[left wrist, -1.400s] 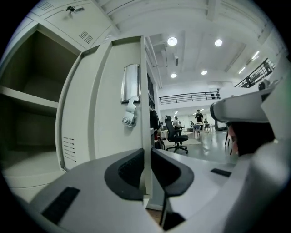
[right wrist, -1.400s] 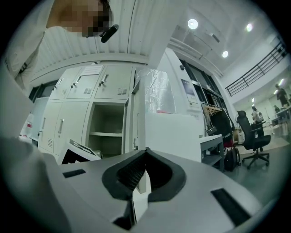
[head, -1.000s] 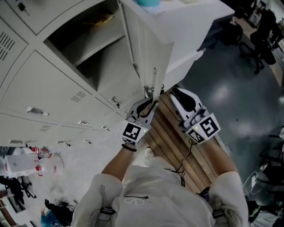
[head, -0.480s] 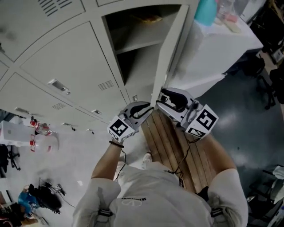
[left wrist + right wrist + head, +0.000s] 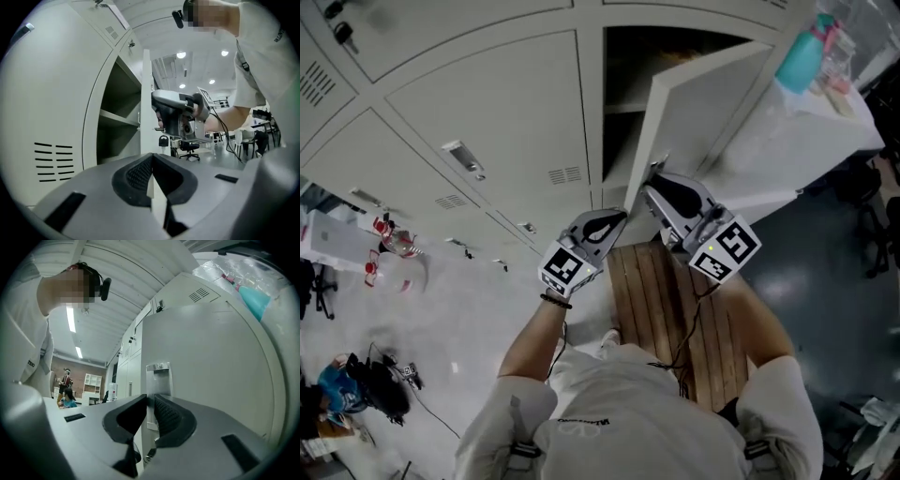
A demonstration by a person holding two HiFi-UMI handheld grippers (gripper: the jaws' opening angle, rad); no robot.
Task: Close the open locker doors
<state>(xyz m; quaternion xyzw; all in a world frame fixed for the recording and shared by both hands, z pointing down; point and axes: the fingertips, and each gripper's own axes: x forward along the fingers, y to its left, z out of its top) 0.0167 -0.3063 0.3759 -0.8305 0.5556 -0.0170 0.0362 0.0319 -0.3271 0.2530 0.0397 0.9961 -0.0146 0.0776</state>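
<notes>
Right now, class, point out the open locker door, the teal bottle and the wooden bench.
open locker door (image 5: 703, 103): head view, middle of its flat grey panel.
teal bottle (image 5: 800, 58): head view, on its body.
wooden bench (image 5: 645, 291): head view, on bare slats near its end.

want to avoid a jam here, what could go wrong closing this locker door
1. The left gripper and right gripper both sit on the free edge of the half-open door. If it swings fully shut, their fingers could get caught between it and the frame.
2. The right gripper's fingers are closing round that edge but don't look clamped yet, so a push now might slip off.
</notes>
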